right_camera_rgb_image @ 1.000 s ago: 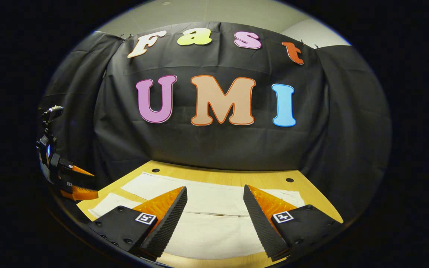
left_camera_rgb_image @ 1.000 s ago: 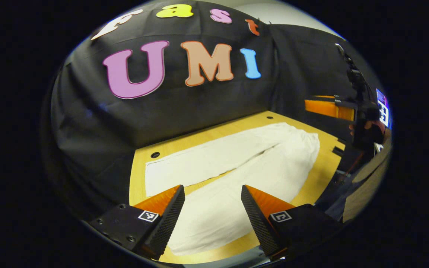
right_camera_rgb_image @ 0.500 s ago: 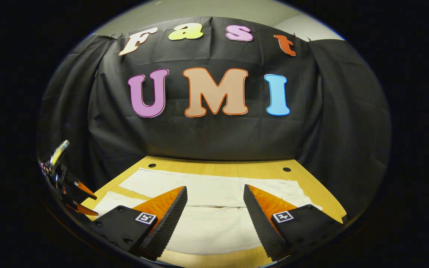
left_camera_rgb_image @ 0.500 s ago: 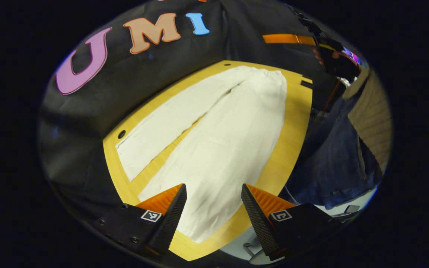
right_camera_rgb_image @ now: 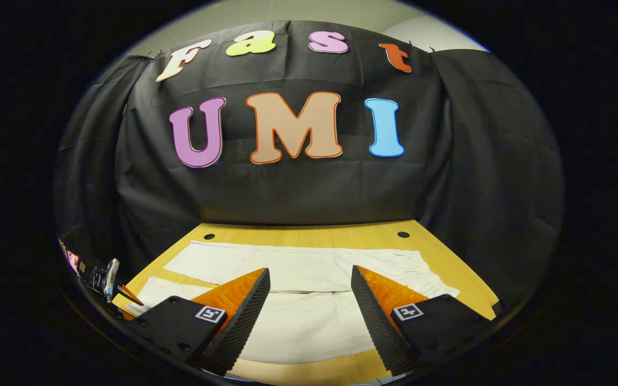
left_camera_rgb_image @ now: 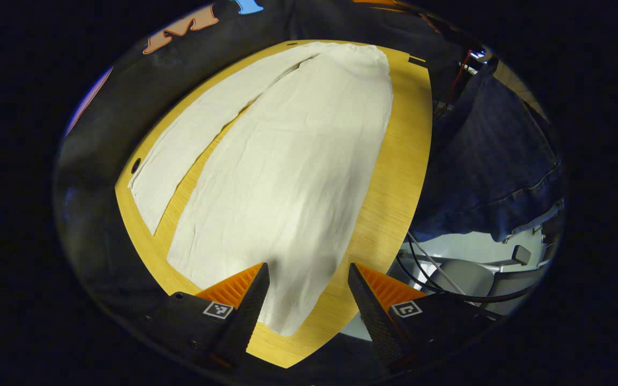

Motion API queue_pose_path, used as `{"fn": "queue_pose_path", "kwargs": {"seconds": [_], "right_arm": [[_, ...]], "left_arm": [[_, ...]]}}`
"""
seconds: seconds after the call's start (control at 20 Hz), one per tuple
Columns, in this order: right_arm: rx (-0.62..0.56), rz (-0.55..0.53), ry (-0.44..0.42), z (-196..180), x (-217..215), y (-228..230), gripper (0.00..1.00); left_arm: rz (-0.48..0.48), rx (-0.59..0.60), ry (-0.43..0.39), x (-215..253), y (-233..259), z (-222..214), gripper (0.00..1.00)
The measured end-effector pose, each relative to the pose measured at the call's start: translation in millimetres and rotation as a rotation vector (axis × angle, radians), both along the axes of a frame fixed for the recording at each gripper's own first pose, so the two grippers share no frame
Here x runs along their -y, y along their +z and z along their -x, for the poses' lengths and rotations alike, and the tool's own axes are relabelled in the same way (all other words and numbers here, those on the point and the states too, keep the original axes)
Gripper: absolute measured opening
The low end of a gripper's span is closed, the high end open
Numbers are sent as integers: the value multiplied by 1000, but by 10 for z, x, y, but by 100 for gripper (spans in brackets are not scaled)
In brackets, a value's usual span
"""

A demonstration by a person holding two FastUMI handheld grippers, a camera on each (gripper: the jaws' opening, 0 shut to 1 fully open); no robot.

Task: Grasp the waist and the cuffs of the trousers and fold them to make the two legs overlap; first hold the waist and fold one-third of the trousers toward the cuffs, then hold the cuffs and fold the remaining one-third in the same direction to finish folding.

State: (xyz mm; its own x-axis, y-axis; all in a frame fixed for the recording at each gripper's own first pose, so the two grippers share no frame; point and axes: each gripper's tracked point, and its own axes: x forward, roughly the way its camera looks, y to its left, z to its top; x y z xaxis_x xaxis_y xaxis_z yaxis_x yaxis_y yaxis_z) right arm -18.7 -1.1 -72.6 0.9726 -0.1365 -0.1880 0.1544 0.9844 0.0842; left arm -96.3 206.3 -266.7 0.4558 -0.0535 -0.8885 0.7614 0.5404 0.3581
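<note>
Black cloth closes the booth behind a yellow wooden surface [right_camera_rgb_image: 309, 233], and on it the white trousers [left_camera_rgb_image: 287, 177] lie flat and spread, not yet folded. In the left gripper view the far end of the trousers, where the two legs meet, is small and curved by the lens, so I cannot make out the waist clearly. At the right of that view I see dark blue cloth [left_camera_rgb_image: 494, 161], some cables and grey shapes under the edge of the surface; what they are I cannot tell. In the right gripper view a small part of another device [right_camera_rgb_image: 106, 279] shows at the low left, cut off by the border.

My left tongs [left_camera_rgb_image: 307, 297] stand wide apart and hold nothing; the cuff end of the nearer leg lies between and just below the two fingers, but I cannot tell if they touch it. My right tongs [right_camera_rgb_image: 310, 305] are equally wide apart and empty, above the middle of the trousers near the front edge.
</note>
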Motion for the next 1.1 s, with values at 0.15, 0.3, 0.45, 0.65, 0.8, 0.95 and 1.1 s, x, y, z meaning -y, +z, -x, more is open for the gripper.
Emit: {"fn": "queue_pose_path", "kwargs": {"seconds": [0.15,0.3,0.45,0.65,0.8,0.95,1.1], "right_arm": [[-15,9,-6,-7,72,-33,97],[-26,11,-8,-21,115,-73,97],[-42,18,-2,-46,136,-117,97],[-70,27,27,-94,125,-199,97],[-86,41,52,-121,136,-241,97],[-103,46,81,-195,162,-280,97],[-107,48,121,-270,145,-304,97]], "left_arm": [[-37,-28,-17,-85,-88,4,90],[-63,-59,-27,-122,-157,8,90],[-70,-101,-15,-135,-204,2,89],[-67,-183,20,-133,-245,17,86],[-97,-202,12,-158,-250,-14,77],[-113,-206,-1,-149,-250,-35,65],[-114,-183,29,-171,-240,-127,30]]}}
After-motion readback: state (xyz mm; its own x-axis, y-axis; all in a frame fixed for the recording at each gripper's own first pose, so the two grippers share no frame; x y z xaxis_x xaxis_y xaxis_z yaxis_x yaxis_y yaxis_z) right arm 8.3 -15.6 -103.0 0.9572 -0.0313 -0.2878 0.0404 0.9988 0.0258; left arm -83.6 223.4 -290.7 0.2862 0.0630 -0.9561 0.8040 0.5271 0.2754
